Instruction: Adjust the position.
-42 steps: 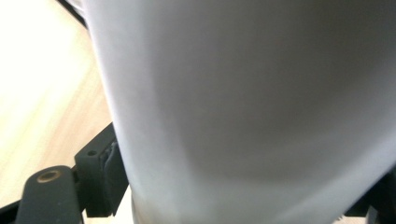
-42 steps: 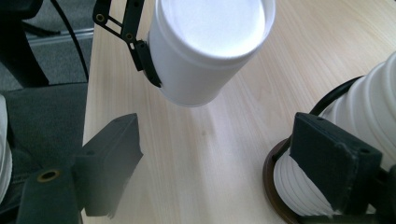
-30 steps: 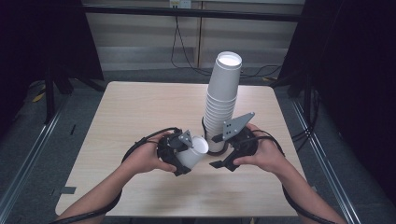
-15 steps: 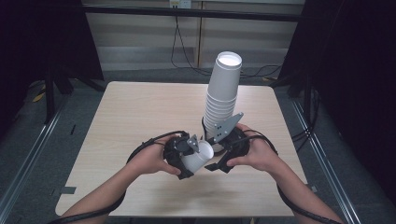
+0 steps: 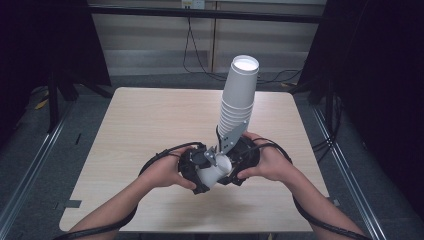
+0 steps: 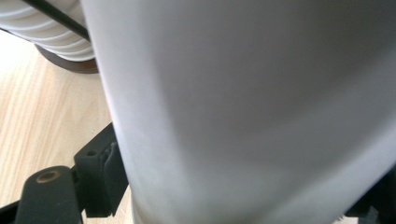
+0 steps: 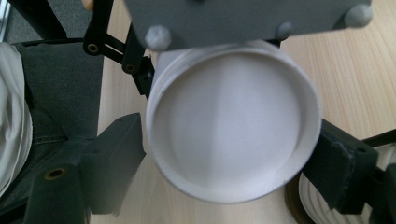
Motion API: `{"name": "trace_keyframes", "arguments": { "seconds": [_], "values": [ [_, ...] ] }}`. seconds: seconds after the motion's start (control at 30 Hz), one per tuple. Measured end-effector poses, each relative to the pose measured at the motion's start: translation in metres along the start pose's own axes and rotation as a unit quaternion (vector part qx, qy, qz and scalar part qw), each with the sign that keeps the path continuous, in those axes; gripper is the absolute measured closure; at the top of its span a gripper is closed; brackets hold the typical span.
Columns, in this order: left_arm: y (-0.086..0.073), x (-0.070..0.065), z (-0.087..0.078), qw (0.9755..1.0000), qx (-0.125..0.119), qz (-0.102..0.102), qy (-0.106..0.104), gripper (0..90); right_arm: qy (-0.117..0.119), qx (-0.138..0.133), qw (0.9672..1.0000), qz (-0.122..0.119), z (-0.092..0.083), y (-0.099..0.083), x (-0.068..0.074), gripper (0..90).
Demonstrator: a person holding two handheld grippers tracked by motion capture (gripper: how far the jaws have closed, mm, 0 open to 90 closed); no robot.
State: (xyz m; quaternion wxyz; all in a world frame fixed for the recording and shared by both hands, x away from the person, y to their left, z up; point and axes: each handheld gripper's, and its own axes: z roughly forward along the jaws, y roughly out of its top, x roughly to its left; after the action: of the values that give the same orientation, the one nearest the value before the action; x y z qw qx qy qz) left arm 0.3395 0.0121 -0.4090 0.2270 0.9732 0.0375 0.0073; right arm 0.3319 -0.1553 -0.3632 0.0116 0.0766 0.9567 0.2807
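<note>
1. High view: light wooden table (image 5: 150, 125), square top. Tall leaning stack of white paper cups (image 5: 237, 100) stands right of centre, top tilted to the right, away from the person.
2. Both hands meet at the table's near side, just in front of the stack's base. Left gripper (image 5: 196, 167) and right gripper (image 5: 240, 157) sit close together w/ a single white paper cup (image 5: 216, 170) between them.
3. Grey three-cornered plate (image 5: 231, 136) on the right gripper overlaps the stack's lower part in this view.
4. Left gripper view: single cup's side wall (image 6: 252, 112) is v. close to the lens; one black jaw presses its left side, the other shows at the right edge. Jaws clamped on the cup. Stack's ribbed rims (image 6: 51, 28) top left, table below.
5. Right gripper view: cup's recessed round bottom (image 7: 231, 121) faces the camera, sitting between both black jaws. Whether they touch it, can't tell.
6. Left gripper's linkage and grey plate (image 7: 243, 21) sit above the cup there.
7. Black cables (image 5: 165, 152) loop by both wrists.
</note>
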Motion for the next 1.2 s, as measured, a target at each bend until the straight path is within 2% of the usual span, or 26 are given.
{"name": "trace_keyframes", "arguments": {
  "seconds": [0.17, 0.23, 0.4, 0.57, 0.6, 0.67, 0.7, 0.73, 0.9, 0.93, 0.97, 1.0, 1.03, 1.13, 1.17, 1.2],
  "values": [
    [0.001, -0.001, 0.001, 1.0, 0.004, 0.002, -0.001, 16.1, 0.006, 0.012, 0.9999, 0.002, 0.004, 0.004, 0.0, 19.2],
    [0.001, -0.002, 0.001, 1.0, 0.002, -0.001, -0.004, 16.0, 0.009, 0.017, 0.9998, -0.004, 0.005, 0.005, 0.0, 19.7],
    [0.002, -0.002, 0.001, 1.0, 0.0, 0.001, -0.008, 16.0, 0.013, 0.015, 0.9998, 0.001, 0.007, 0.006, -0.001, 21.0],
    [0.004, -0.001, 0.0, 0.9999, 0.0, 0.014, -0.006, 16.1, 0.018, 0.012, 0.9998, 0.003, 0.008, 0.006, -0.002, 22.6],
    [0.004, -0.003, 0.001, 0.9999, -0.013, -0.003, -0.009, 16.0, 0.017, 0.009, 0.9998, 0.005, 0.009, 0.006, -0.002, 22.5],
    [0.004, -0.003, 0.002, 0.9999, -0.014, -0.005, -0.007, 16.1, 0.018, 0.003, 0.9998, 0.005, 0.008, 0.006, -0.002, 22.8],
    [0.004, -0.002, 0.001, 0.9999, -0.006, 0.004, -0.009, 16.1, 0.018, 0.003, 0.9998, 0.003, 0.008, 0.006, -0.002, 22.8],
    [0.004, -0.003, 0.002, 0.9999, -0.007, 0.002, -0.012, 16.1, 0.02, 0.002, 0.9998, 0.001, 0.009, 0.006, -0.003, 22.8],
    [0.004, -0.001, 0.001, 0.9999, -0.006, 0.008, -0.011, 16.2, 0.018, -0.002, 0.9998, 0.01, 0.01, 0.005, -0.003, 22.0],
    [0.004, -0.004, 0.004, 0.9997, -0.02, -0.01, -0.012, 16.2, 0.018, -0.002, 0.9998, 0.009, 0.01, 0.005, -0.003, 22.7],
    [0.004, -0.004, 0.003, 0.9997, -0.02, -0.01, -0.011, 16.3, 0.02, -0.003, 0.9997, 0.013, 0.011, 0.005, -0.002, 22.9],
    [0.005, -0.001, 0.001, 0.9999, -0.005, 0.009, -0.009, 16.4, 0.021, -0.006, 0.9997, 0.014, 0.011, 0.005, -0.002, 23.3],
    [0.004, -0.001, 0.001, 0.9999, -0.005, 0.01, -0.008, 16.6, 0.017, -0.007, 0.9998, 0.013, 0.011, 0.005, -0.002, 23.9],
    [0.002, -0.001, 0.001, 0.9998, -0.013, 0.008, -0.013, 16.5, 0.015, -0.014, 0.9997, 0.014, 0.011, 0.004, -0.002, 24.7],
    [0.001, -0.003, 0.003, 0.9994, -0.028, -0.009, -0.017, 15.7, 0.016, -0.015, 0.9997, 0.012, 0.011, 0.004, -0.002, 24.7],
    [0.001, -0.003, 0.003, 0.9994, -0.032, -0.005, -0.016, 15.2, 0.02, -0.014, 0.9996, 0.014, 0.011, 0.004, -0.002, 24.7]
  ]
}}
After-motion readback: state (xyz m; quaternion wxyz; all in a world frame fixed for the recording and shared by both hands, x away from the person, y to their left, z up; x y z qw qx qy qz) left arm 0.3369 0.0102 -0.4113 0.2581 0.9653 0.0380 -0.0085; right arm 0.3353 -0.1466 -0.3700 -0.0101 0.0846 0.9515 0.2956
